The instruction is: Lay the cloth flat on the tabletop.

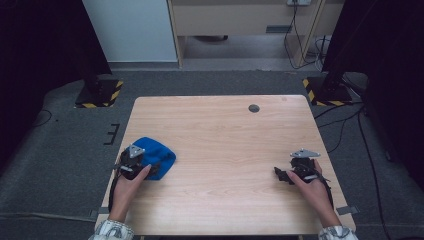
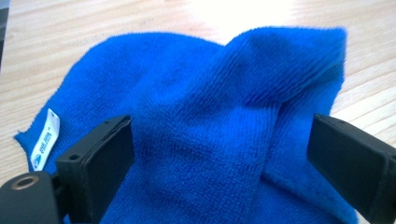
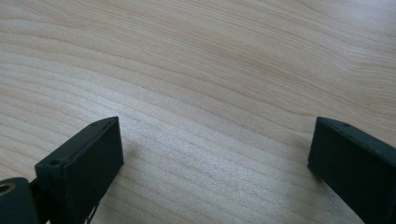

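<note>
The left gripper [image 1: 150,167] sits over the near edge of a blue cloth [image 1: 155,154], its jaws spread wide with the crumpled fabric between them but not pinched. In the left gripper view the cloth [image 2: 219,126] bulges up between and beyond the jaws, a fold rising toward the right jaw, and a white tag [image 2: 45,138] lies at its edge just outside the left jaw. The cloth rests on the tabletop [image 1: 225,130]. The right gripper [image 1: 281,175] is well apart from the cloth, released, jaws wide over bare tabletop [image 3: 210,84] with nothing between them. A hand holds each gripper.
</note>
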A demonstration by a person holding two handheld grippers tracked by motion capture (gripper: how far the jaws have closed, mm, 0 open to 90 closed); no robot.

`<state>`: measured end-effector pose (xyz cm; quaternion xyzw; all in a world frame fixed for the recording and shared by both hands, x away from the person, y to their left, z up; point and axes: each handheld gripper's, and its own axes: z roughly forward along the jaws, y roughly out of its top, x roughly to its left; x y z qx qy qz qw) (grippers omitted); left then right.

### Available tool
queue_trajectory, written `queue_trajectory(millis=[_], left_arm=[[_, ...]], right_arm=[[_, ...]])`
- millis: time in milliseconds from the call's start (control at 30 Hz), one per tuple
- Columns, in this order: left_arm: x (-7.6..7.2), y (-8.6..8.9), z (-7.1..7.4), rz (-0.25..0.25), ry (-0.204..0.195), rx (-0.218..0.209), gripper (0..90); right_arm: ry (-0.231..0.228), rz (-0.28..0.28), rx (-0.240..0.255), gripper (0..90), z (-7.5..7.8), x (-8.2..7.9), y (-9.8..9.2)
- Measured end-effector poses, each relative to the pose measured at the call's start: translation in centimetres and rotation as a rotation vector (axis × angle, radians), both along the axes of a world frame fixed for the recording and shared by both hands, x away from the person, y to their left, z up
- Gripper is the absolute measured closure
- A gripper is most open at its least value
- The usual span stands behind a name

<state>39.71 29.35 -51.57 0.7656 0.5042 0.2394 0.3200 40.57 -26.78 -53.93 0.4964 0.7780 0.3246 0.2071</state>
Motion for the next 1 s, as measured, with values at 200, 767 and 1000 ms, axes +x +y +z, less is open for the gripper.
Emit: queue_trajectory(millis=[200,767,1000], left_arm=[[0.3,0.2,-0.6,0.018,0.020,-0.011,6.8],[0.4,0.8,-1.1,0.054,0.042,-0.032,29.8],[0.4,1.1,-0.9,0.066,0.029,-0.007,53.2]], right_arm=[[0.000,0.000,0.000,3.2,0.0,0.0,0.0],[0.000,0.000,0.000,3.2,0.0,0.0,0.0],[0.001,-0.002,0.001,3.2,0.0,0.0,0.0]])
